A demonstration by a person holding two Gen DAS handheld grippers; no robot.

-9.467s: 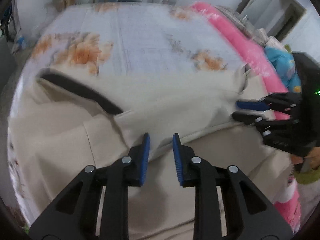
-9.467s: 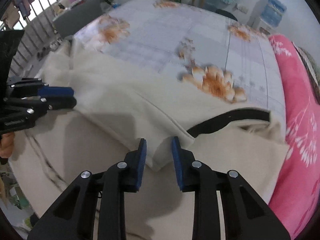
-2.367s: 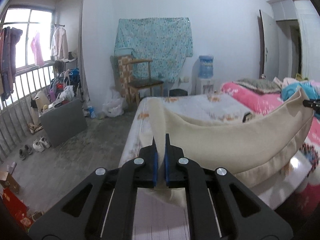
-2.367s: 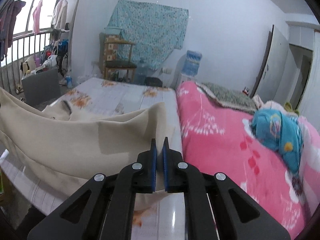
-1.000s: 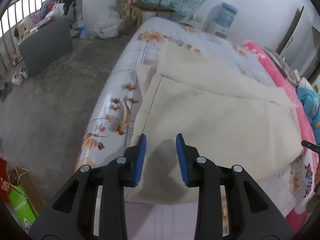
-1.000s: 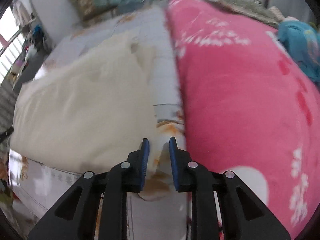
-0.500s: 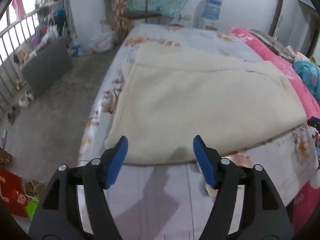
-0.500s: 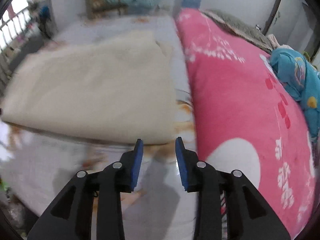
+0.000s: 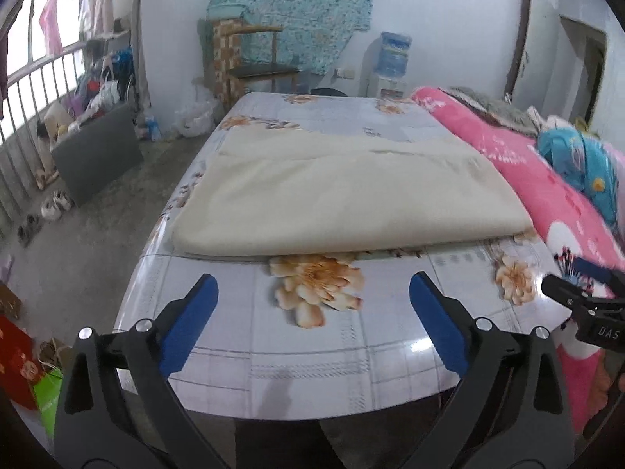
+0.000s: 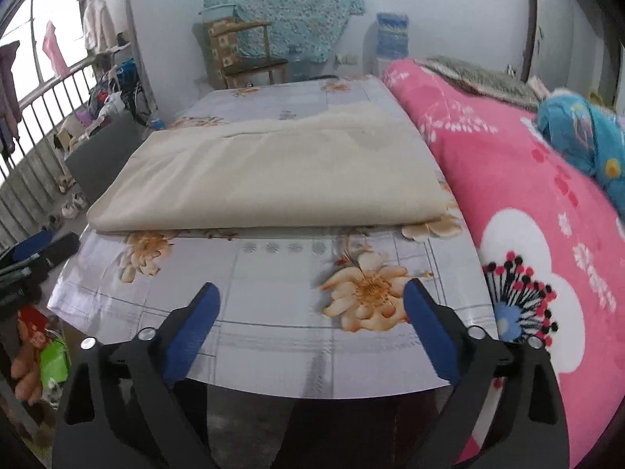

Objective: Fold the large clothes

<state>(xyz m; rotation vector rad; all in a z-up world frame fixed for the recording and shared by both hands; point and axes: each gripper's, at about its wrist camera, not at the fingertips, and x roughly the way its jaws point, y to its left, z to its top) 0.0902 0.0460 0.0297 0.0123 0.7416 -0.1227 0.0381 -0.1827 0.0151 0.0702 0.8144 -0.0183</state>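
A large cream garment lies folded flat on the table with the floral cloth. My left gripper hangs over the table's near edge, well short of the garment; its jaws are opening, wide apart, with nothing between them. My right gripper stands the same way at the near edge, jaws opening wide and empty. In the left wrist view the right gripper shows at the right edge; in the right wrist view the left gripper shows at the left edge.
A pink floral blanket with a blue bundle runs along the table's right side. A wooden chair and a water dispenser stand by the far wall. A railing, shoes and bags are on the left floor.
Both grippers let go of the cream garment, opened wide and pulled back toward the table's near edge. The garment now lies folded flat on the table.
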